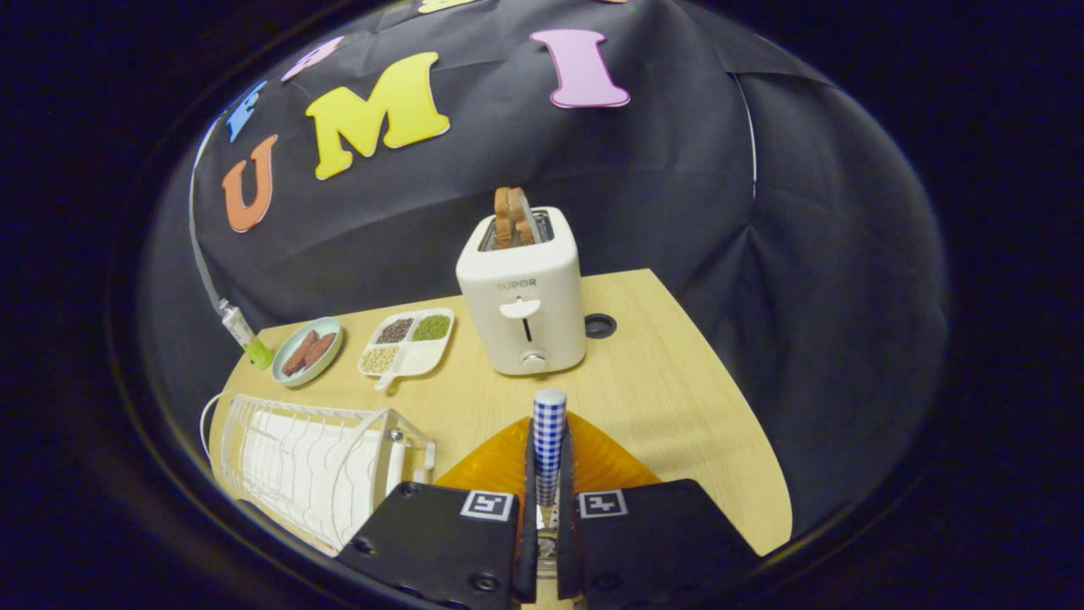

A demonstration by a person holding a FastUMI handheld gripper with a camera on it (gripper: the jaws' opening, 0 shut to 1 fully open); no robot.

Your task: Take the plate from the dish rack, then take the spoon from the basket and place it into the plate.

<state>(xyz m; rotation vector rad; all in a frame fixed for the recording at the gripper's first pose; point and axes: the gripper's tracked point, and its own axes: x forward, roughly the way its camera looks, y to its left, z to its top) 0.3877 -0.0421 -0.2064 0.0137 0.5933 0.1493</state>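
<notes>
Along the left of the bench [677, 381] stood the white wire dish rack [313, 462], with no plate seen in its slots, and beyond it a small green dish [310, 351] of brownish pieces beside a divided white tray [408, 343] of beans and grains. A thin tube with a green end [246, 335] hung down by the booth wall near that dish. In the middle, well beyond the jaws, a white toaster [523, 296] held two slices of toast [514, 216] upright in its slot. The gripper [547, 500] had its jaws clenched on the spoon [549, 440], both fingers pressing on its blue-checked handle, which stuck up and forward between them along their own line. Directly beneath and just ahead of the jaws lay the orange plate [601, 462], its ribbed rim showing on either side of the handle, so the spoon looked to be right above its target and needed only lowering. The spoon's bowl was hidden behind the fingers, and whether it already touched the plate could not be told. The near part of the plate was covered too, and I could not make out the basket. To the right the bench was bare wood apart from a dark cable hole [600, 325].
</notes>
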